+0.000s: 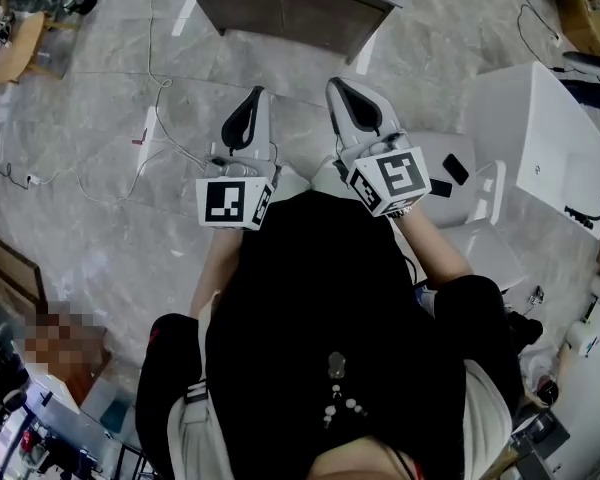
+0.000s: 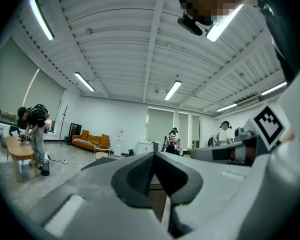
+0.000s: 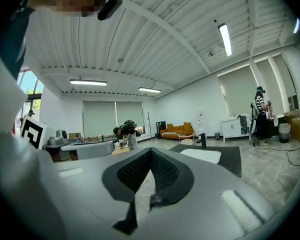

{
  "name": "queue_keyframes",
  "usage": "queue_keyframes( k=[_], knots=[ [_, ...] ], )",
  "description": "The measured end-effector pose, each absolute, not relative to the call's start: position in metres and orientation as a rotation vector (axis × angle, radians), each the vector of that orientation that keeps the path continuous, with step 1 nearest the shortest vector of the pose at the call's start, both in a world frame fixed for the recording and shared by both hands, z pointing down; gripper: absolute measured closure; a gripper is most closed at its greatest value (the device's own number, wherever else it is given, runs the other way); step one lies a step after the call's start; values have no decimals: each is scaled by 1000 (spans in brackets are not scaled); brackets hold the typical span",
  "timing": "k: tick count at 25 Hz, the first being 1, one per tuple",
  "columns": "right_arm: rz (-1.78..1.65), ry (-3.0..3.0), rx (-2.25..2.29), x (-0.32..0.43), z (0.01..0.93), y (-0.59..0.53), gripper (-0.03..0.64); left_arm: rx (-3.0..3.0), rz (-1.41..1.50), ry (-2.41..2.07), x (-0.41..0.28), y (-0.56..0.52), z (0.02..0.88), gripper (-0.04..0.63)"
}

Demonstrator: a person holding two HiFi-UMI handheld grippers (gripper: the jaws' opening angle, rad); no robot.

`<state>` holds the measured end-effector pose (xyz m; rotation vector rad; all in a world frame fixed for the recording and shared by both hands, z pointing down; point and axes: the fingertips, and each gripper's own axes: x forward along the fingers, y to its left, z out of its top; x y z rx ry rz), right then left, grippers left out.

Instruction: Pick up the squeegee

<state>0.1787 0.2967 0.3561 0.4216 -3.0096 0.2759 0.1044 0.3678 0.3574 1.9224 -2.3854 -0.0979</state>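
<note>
Pressed fully shut on nothing at the jaws of both the left white-and-black handheld gripper (image 1: 254,96) and the right gripper (image 1: 338,86). Held over grey marbled floor (image 1: 100,168), facing a dark surface (image 1: 280,3). No squeegee discernible anywhere; locating, reaching and grasping probably all left.

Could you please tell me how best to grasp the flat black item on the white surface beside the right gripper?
Probably grip the flat black item across its narrow width, from above: it lies flat on the white surface, long edges free. Open the shut right gripper first.
</note>
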Motion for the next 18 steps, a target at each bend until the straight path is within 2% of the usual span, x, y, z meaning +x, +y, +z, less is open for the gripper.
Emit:
queue_keyframes(
  k=[18],
  knots=[
    [261,-3042,434,144,349,299,615,1915,-107,-2437,65,380,347,594]
  ],
)
